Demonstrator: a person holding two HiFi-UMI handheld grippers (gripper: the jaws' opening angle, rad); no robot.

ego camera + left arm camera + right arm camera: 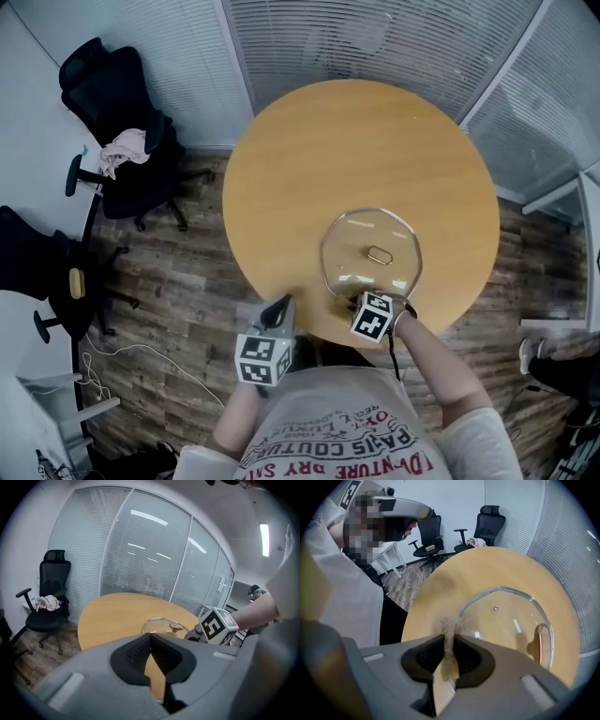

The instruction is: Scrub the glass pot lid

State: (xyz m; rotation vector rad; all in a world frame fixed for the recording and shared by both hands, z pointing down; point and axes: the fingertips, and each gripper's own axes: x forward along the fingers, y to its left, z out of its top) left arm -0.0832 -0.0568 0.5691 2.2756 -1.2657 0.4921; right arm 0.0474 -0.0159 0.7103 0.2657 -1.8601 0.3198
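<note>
Right gripper (351, 302) is clamping tan scrub pad (449, 637) at lower rim of glass pot lid (361, 246); left gripper (278, 309), jaws together, is hovering lower left.

Glass pot lid (356, 242) lies flat on table (356, 141); tan scrubber (450, 641) near its rim.

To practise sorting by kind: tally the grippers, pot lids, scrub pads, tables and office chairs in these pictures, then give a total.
2 grippers: left gripper, right gripper
1 glass pot lid
1 scrub pad, pinched in the right gripper
1 round wooden table
2 black office chairs
Total: 7
</note>
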